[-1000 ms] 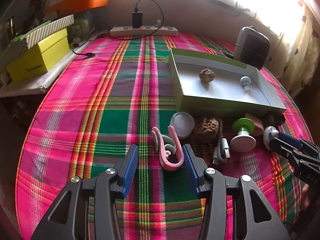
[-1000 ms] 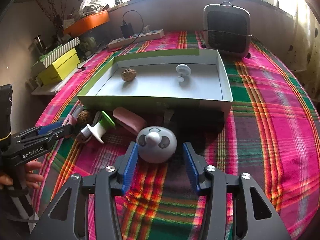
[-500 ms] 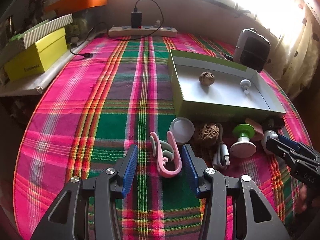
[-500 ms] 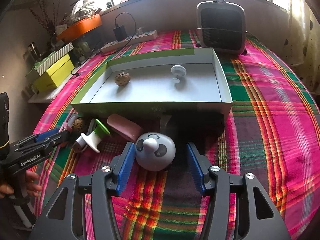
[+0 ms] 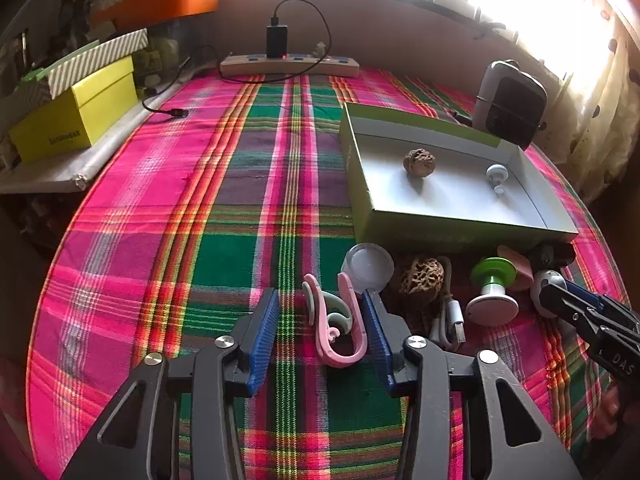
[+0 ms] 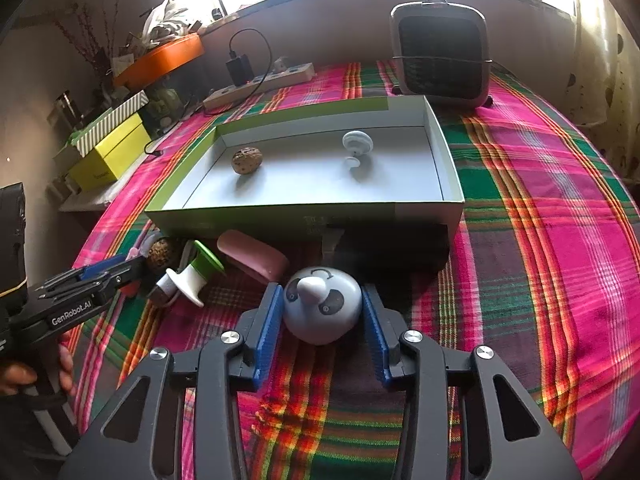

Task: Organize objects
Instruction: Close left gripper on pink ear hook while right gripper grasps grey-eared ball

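A green-sided box (image 5: 440, 226) (image 6: 304, 218) lies open on the plaid cloth, holding a walnut (image 5: 419, 162) (image 6: 247, 161) and a small white hook (image 5: 497, 176) (image 6: 357, 144). My left gripper (image 5: 320, 330) is open around a pink and grey hook (image 5: 340, 320) that lies on the cloth. My right gripper (image 6: 322, 320) is open, its pads close on either side of a grey panda-faced dome (image 6: 322, 306). A clear lid (image 5: 368, 267), a second walnut (image 5: 422, 276), a white cable (image 5: 450, 322), a green and white suction knob (image 5: 492, 288) (image 6: 192, 276) and a pink eraser (image 6: 252, 258) lie in front of the box.
A grey heater (image 6: 440, 58) stands behind the box. A power strip with a charger (image 5: 288, 62) lies at the back. Yellow and striped boxes (image 5: 76, 116) sit on a shelf at the left. A dark object (image 6: 392, 246) lies against the box's front wall.
Both grippers have moved forward over the cloth. The pink hook and the panda dome now sit deeper between the pads. The right pads have drawn closer to the dome.
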Tool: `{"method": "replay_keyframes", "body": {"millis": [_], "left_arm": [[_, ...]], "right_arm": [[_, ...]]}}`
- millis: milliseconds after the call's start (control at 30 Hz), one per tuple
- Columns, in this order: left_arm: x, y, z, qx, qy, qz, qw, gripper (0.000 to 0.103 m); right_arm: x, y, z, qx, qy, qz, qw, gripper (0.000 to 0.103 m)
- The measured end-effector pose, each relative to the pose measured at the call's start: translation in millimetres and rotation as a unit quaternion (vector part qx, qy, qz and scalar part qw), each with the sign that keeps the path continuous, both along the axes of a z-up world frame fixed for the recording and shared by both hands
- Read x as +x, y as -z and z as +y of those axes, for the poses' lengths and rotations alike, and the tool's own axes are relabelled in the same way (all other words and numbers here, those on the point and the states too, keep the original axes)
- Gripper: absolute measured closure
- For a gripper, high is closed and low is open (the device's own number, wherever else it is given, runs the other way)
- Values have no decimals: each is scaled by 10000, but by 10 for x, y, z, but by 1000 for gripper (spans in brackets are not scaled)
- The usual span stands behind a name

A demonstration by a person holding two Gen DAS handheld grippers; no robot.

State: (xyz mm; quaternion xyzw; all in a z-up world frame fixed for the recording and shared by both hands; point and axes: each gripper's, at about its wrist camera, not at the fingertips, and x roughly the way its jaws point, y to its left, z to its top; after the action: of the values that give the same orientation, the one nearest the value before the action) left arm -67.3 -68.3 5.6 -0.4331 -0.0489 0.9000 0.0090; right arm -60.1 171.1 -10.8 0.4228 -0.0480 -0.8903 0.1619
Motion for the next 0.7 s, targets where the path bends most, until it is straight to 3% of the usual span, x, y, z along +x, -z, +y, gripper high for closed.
{"method": "replay_keyframes", "body": {"millis": [367,700], "left_arm": [[27,6,-22,-124,-27,14,9999,81],[40,6,-24,-132,-28,23,9999,81]], "right_arm": [[28,-11,17,-54,17,27,10000,66],[55,-40,27,-74,14,86,9999,69]]}}
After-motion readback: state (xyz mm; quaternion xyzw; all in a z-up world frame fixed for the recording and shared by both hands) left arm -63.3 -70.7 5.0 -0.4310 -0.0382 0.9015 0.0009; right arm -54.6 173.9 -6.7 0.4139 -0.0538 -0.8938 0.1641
